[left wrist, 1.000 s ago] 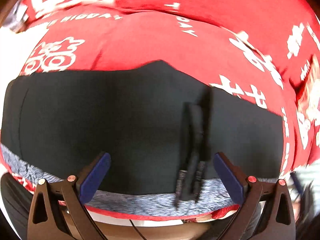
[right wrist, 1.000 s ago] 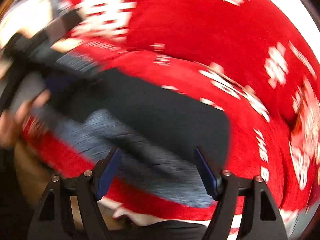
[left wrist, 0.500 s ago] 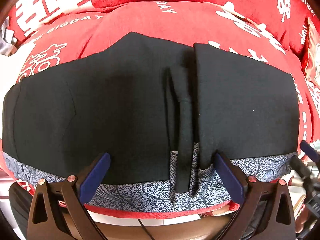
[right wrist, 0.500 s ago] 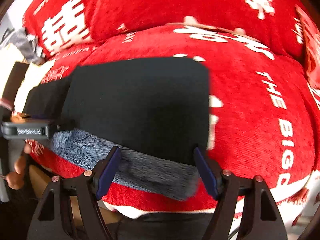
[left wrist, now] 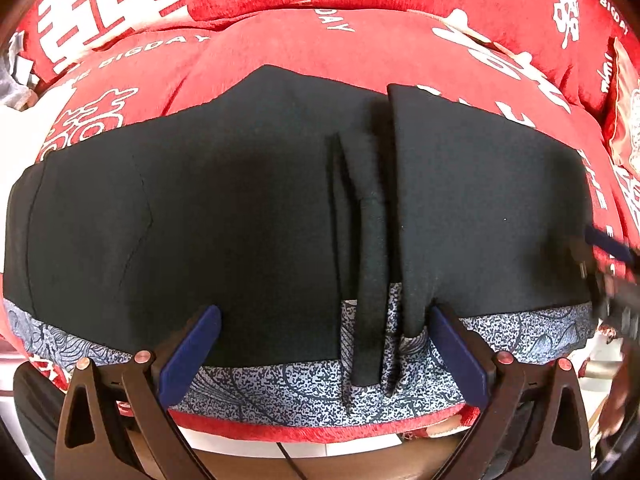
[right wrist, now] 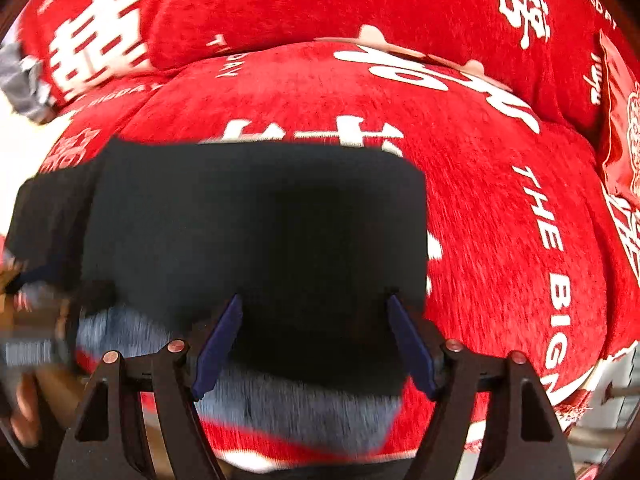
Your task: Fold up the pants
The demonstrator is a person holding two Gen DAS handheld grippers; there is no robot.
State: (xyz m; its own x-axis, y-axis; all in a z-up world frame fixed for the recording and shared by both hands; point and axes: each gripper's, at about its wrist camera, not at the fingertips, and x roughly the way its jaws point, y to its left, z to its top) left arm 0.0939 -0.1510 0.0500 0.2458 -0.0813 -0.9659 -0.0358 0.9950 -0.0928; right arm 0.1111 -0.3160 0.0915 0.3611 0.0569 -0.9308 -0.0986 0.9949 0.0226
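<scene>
Pants [left wrist: 240,208], black, spread flat across red cushion [left wrist: 320,48] printed with white characters and lettering; patterned blue-grey waistband [left wrist: 288,392] along the near edge at 6 o'clock, legs running away toward 12 o'clock. Narrow folds of black cloth standing up near the middle of the left wrist view, just right of centre, reaching down over the waistband. Second red cushion [right wrist: 320,0] propped behind at 12 o'clock, same white print.

Left gripper [left wrist: 324,360] low at 6 o'clock, pointing steeply down over the waistband, jaws spread wide with blue pads on either side of the cloth folds; pads just above the fabric, gripping nothing that can be seen. Right pad close beside the raised fold, touching or not cannot be told.

Right gripper [right wrist: 314,348] at 6 o'clock of its own view, over the right-hand part of the pants [right wrist: 256,232], near the garment's side edge; jaws wide apart and just opened a little further, black cloth and waistband [right wrist: 296,408] seen between the pads, not pinched. Blurred there, so contact with the cloth not readable.

Seen also at 3 o'clock in the left wrist view, blurred, beside the pants' right edge.
</scene>
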